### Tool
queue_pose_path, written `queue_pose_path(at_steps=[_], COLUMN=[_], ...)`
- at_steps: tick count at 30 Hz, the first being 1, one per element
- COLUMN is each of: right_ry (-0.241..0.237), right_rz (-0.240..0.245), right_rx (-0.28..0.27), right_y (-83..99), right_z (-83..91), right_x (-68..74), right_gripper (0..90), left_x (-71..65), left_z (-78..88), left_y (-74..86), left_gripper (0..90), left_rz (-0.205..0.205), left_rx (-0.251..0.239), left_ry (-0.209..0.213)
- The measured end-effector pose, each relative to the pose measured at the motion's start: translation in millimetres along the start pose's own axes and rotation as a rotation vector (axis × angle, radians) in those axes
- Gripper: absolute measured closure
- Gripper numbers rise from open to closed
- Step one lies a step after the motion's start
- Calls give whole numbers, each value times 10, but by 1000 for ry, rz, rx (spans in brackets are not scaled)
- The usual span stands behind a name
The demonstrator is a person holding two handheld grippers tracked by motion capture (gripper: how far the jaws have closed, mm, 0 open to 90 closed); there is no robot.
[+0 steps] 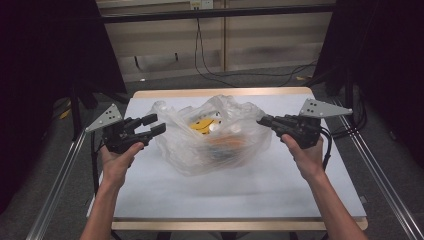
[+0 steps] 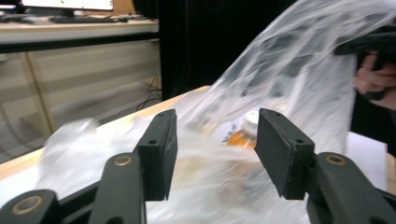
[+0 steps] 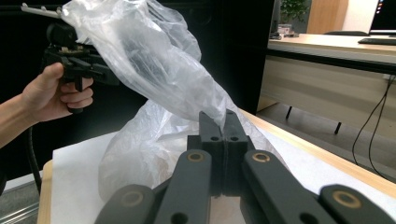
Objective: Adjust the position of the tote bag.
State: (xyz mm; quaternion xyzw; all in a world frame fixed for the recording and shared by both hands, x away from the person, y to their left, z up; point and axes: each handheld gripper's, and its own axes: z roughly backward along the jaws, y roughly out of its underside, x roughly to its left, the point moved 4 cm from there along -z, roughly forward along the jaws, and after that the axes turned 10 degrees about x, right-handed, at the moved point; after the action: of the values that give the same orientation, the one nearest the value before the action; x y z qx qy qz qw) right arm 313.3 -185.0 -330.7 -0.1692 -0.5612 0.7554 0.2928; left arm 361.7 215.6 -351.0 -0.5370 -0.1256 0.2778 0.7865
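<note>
Opening the clear plastic bag (image 1: pixel 215 135) in the middle of the desk (image 1: pixel 280 185) looks like the step in hand. The right gripper (image 3: pixel 223 122) has its jaws clamped together on a pinch of the bag's film at that edge. The left gripper (image 1: pixel 152 125) stands beside the opposite edge, jaws apart with nothing pressed between them. Next, I judge, the left must close on that rim so both can spread the mouth over the orange item (image 1: pixel 202 125) inside.

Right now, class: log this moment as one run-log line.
left gripper: open beside plastic bag | right gripper: shut on plastic bag | contents: yellow item
</note>
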Motion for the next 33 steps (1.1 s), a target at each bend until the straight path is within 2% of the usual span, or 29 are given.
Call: queue_pose_path(at_steps=[3, 6, 8, 10, 12, 13, 15, 17, 18, 22, 24, 25, 27, 28, 29, 30, 31, 32, 33], right_ry=[-1, 3, 6, 7, 9, 9, 7, 7, 8, 12, 16, 13, 13, 9, 7, 7, 5, -2, -2], right_rz=[-12, -16, -19, -26, -27, -27, -25, -23, -24, -28, -25, -26, -29, -30, -27, -27, -29, -27, -27], right_rx=[-8, -8, -5, 0, 6, 6, 5, 5, 6, 11, 9, 9, 9, 11, 15, 15, 17, 18, 18], right_y=[24, 35, 52, 70, 82, 82, 81, 83, 89, 96, 98, 98, 103, 106, 112, 112, 112, 112, 112], right_z=[47, 54, 49, 40, 28, 28, 27, 25, 23, 28, 37, 41, 37, 31, 17, 17, 9, -4, -4], right_x=[-23, -42, -56, -64, -73, -73, -74, -76, -81, -89, -98, -101, -103, -102, -98, -98, -89, -77, -77], right_gripper=[900, 900, 900, 900, 900, 900, 900, 900, 900, 900, 900, 900, 900, 900, 900, 900, 900, 900, 900], left_x=[27, 66, 113, 178, 270, 270, 320, 365, 381, 461, 492, 507, 514, 510, 504, 487, 471, 456, 443], left_z=[3, -11, -33, -51, -76, -76, -90, -111, -134, -223, -266, -285, -323, -343, -362, -375, -389, -394, -394], left_y=[39, 76, 113, 160, 217, 217, 249, 288, 303, 397, 445, 457, 465, 469, 475, 475, 471, 465, 459], left_gripper=[435, 409, 376, 321, 243, 239, 215, 190, 149, 112, 88, 80, 86, 117, 202, 202, 274, 485, 485], left_rz=[6, 4, 18, 25, 49, 49, 64, 75, 87, 113, 156, 176, 190, 193, 186, 181, 165, 150, 144], left_rx=[13, 33, 47, 47, 60, 60, 72, 77, 80, 105, 97, 81, 72, 76, 82, 82, 79, 86, 86], left_ry=[-9, -40, -76, -90, -118, -118, -145, -121, -132, -134, -98, -64, -36, -39, -32, -44, -28, -37, -40])
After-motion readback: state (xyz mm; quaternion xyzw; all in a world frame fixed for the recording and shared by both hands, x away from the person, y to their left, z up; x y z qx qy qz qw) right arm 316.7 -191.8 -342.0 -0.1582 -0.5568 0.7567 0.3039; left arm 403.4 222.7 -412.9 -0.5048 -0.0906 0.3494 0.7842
